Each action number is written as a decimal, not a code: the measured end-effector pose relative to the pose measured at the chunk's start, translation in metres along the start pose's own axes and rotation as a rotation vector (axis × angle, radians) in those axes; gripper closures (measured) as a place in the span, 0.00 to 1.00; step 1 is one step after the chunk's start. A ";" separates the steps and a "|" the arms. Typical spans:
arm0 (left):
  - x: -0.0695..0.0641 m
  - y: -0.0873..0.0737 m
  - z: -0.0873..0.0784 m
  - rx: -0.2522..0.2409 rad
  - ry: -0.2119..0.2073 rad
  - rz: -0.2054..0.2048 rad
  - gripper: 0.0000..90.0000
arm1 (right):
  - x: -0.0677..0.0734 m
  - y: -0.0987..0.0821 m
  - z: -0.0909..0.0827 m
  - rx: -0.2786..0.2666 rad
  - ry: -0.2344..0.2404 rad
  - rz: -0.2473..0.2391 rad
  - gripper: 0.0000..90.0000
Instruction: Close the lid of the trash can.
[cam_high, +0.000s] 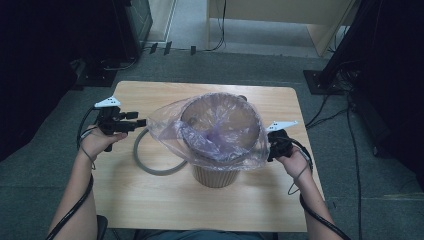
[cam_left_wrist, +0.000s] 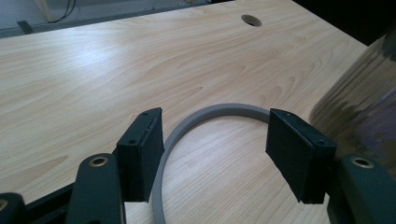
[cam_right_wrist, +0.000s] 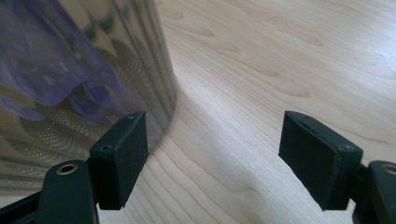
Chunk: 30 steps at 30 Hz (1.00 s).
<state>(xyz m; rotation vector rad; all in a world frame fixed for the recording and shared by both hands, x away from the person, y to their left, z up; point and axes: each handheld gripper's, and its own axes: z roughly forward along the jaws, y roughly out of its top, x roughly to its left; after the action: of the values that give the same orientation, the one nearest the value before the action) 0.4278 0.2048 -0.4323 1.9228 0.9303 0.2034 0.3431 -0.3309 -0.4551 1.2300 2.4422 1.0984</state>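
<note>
Left tongs (cam_high: 141, 122): I'm holding them open and empty above the grey ring (cam_high: 150, 167).
Right tongs (cam_high: 269, 146): I'm keeping them open, empty, beside the bin (cam_high: 215, 175).
Bag (cam_high: 165, 127): thin clear plastic is draping loosely over the rim at the table's (cam_high: 150, 210) middle.
Handling: light, soft, slippery; I'm judging the overhanging edge the best pinch.

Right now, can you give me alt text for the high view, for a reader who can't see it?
A brown bin lined with a clear plastic bag stands on a wooden table. A person's left gripper and right gripper flank it, both open. A grey ring lies left of the bin.
</note>
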 end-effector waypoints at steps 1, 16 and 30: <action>0.000 -0.001 0.000 0.002 0.002 0.001 0.40 | 0.000 -0.001 0.002 -0.002 0.003 -0.004 0.27; 0.007 -0.017 0.010 0.042 0.029 -0.002 0.40 | -0.001 -0.019 0.029 -0.008 -0.009 -0.043 0.26; 0.011 -0.027 0.017 0.051 0.060 -0.003 0.40 | -0.009 -0.031 0.045 -0.018 -0.044 -0.034 0.26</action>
<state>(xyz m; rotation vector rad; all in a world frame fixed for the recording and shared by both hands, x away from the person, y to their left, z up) 0.4299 0.2080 -0.4656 1.9714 0.9860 0.2387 0.3510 -0.3251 -0.5094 1.1908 2.4063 1.0700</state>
